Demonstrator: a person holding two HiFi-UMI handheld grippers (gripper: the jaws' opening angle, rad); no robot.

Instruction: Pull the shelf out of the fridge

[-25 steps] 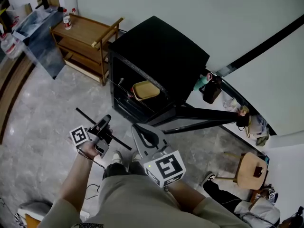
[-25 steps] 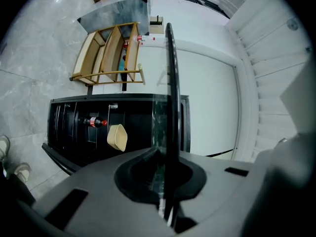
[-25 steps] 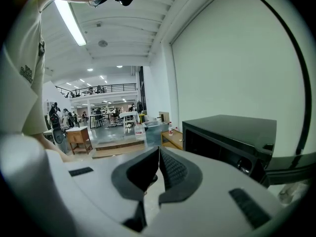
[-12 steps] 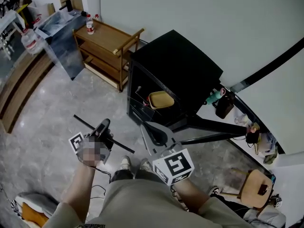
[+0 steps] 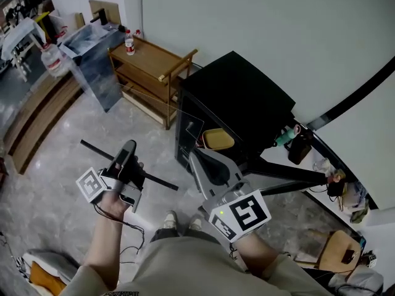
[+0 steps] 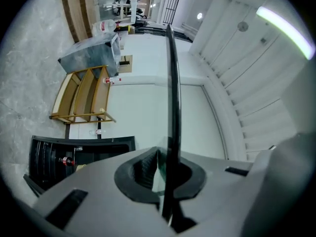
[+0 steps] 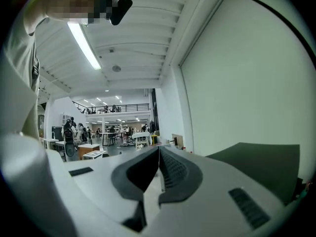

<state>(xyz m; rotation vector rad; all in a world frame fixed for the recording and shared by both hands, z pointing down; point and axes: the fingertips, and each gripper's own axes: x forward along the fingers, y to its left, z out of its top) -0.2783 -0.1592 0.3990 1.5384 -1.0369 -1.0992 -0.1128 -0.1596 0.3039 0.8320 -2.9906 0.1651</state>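
Shelf (image 5: 159, 181), a clear glass pane w/ black front trim, is already out of the fridge (image 5: 241, 97) and hangs in the air in front of its open door. It's clamped at the trim by the left tool (image 5: 128, 148), jaws shut tight on the edge. Right tool (image 5: 196, 159) is near the pane, jaws pressed together w/ nothing between them, so one grip carries everything. Best to move slowly, keep the glass clear of the wooden trolley (image 5: 148, 60) & add a 2nd grip w/ the right tool, since a pane held at one point could twist or slip.
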